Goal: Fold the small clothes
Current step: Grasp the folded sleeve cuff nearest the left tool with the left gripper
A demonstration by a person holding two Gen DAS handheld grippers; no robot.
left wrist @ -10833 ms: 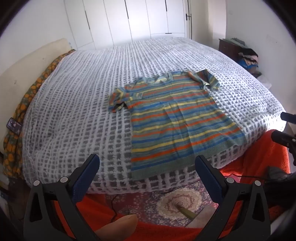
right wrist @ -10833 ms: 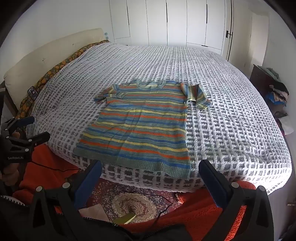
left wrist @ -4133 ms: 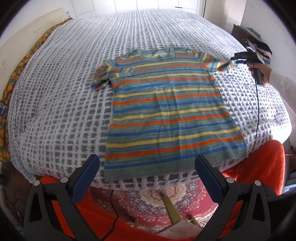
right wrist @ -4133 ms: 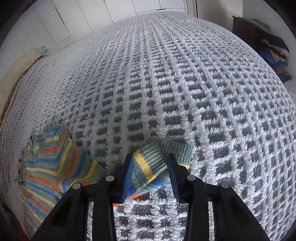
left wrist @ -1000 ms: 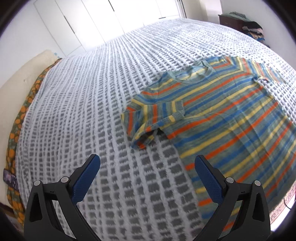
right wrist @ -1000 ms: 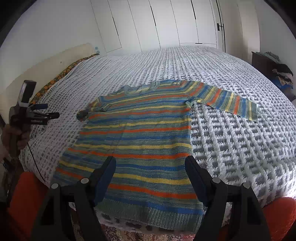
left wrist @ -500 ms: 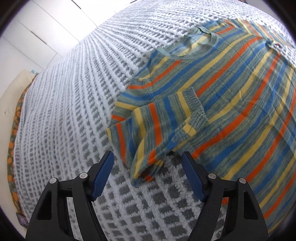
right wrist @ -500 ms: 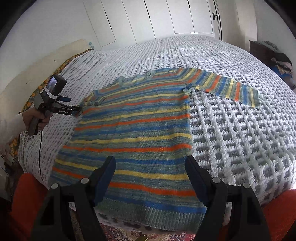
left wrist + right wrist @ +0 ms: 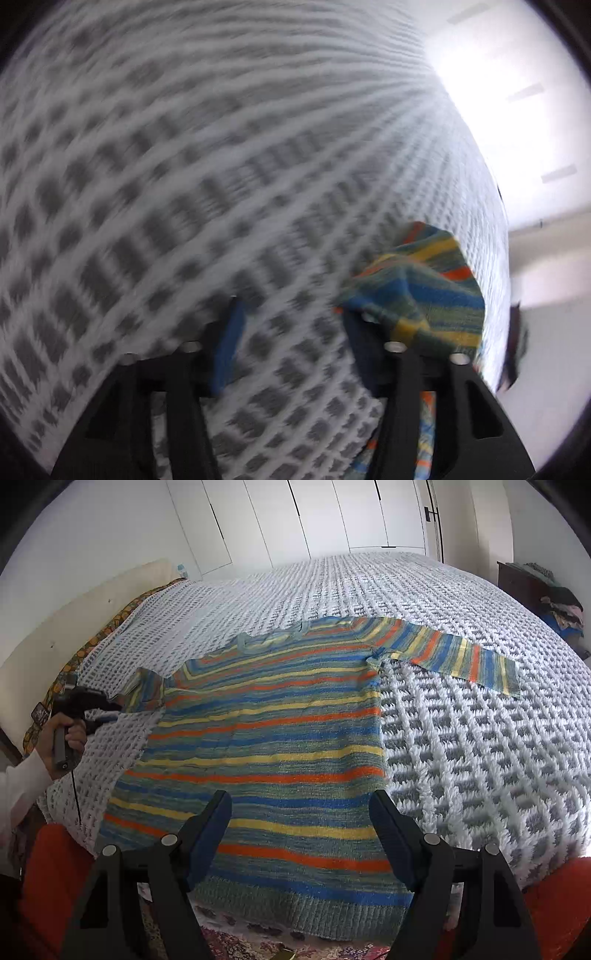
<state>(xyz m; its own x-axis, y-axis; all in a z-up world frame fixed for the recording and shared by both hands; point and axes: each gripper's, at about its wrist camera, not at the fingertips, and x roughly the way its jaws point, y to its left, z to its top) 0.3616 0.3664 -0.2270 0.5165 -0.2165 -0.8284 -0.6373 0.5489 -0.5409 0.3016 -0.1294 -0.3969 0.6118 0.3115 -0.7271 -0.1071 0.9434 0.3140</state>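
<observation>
A striped knit sweater (image 9: 273, 738) in blue, orange, yellow and green lies flat on the bed, hem toward me. Its right sleeve (image 9: 461, 653) is spread out straight. Its left sleeve (image 9: 144, 690) is bunched at the left gripper (image 9: 107, 712), held in a hand at the bed's left side. In the blurred left wrist view the left gripper (image 9: 291, 332) is open just above the bedspread, and the bunched sleeve (image 9: 424, 295) drapes over its right finger. My right gripper (image 9: 301, 830) is open and empty, hovering above the hem.
A white and grey waffle bedspread (image 9: 480, 738) covers the bed. An orange blanket (image 9: 55, 878) and a patterned rug (image 9: 258, 941) lie below the near edge. A dark dresser with clothes (image 9: 546, 594) stands at the right. White wardrobe doors (image 9: 332, 517) are behind.
The left gripper has dropped down to the bunched left sleeve, which now lies over its right finger. The right gripper has stayed open above the hem.
</observation>
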